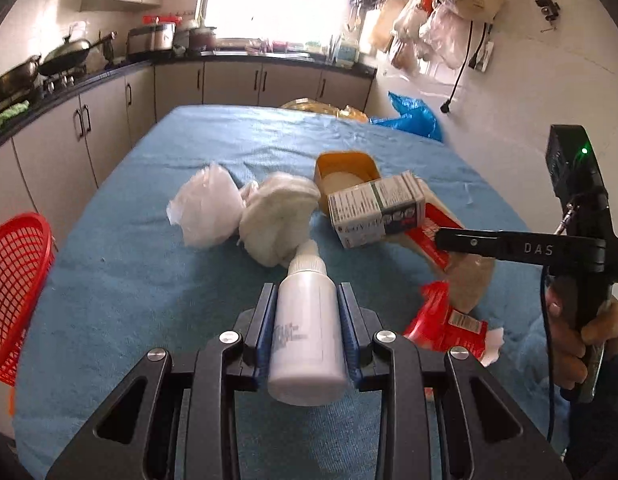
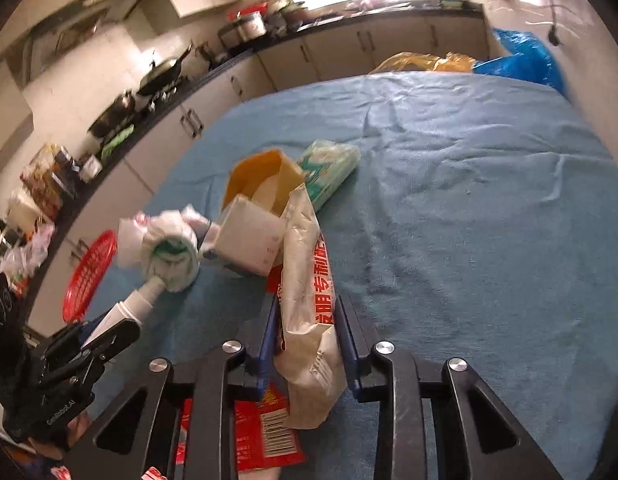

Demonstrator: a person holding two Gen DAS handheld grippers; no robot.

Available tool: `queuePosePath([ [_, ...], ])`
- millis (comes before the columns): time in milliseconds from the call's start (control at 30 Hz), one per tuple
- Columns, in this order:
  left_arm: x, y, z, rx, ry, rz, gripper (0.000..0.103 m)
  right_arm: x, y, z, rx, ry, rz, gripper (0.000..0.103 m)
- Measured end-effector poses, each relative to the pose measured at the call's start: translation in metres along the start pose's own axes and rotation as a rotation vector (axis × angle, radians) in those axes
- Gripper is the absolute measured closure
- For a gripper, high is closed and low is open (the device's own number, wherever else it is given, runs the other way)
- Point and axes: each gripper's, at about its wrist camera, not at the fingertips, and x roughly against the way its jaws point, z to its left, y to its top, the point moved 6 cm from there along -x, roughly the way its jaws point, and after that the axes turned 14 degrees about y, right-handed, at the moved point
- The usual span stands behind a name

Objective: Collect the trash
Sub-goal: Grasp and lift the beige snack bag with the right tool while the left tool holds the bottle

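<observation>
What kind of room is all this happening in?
Most likely a home kitchen. Dark metal woks sit on a gas stove along the black countertop, beige cabinets with dark handles run beneath it, and filled plastic bags hang on the white wall.

Left gripper angled downward, blue pads clamped on something held between them; right gripper likewise gripping, a bare hand wrapped around its handle.
</observation>
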Motion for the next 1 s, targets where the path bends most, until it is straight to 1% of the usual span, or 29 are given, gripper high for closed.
queuePosePath([
  [67,0.004,0.002,0.000,0.001,0.010,-0.025,0.074,0.008,0.004,0.000,0.013,-0.022,-0.045,0.073],
  [133,0.004,0.004,-0.001,0.001,0.014,-0.028,0.074,0.017,0.007,0.000,0.008,-0.013,-0.089,0.073],
  [233,0.003,0.006,0.000,0.002,0.020,-0.035,0.074,0.030,0.010,0.007,0.030,-0.029,-0.160,0.073],
  [400,0.004,0.009,0.002,0.004,0.028,-0.053,0.074,0.047,0.014,0.024,0.067,-0.015,-0.247,0.073],
  [567,-0.002,0.008,0.001,0.001,0.021,-0.017,0.074,0.047,0.016,0.026,0.063,-0.002,-0.250,0.073],
  [600,-0.005,0.008,0.000,0.000,0.011,0.002,0.074,0.047,0.017,0.026,0.058,0.002,-0.250,0.073],
  [800,-0.029,-0.006,0.003,0.000,0.028,0.160,0.074,0.044,0.016,0.025,0.059,0.029,-0.236,0.073],
  [833,-0.030,-0.007,0.002,-0.007,0.032,0.169,0.074,0.044,0.016,0.024,0.061,0.033,-0.232,0.073],
  [900,-0.030,-0.008,-0.001,-0.033,0.065,0.175,0.074,0.042,0.015,0.027,0.067,0.042,-0.223,0.072],
  [1000,-0.029,-0.010,-0.004,-0.058,0.097,0.172,0.074,0.042,0.014,0.031,0.083,0.051,-0.219,0.072],
])
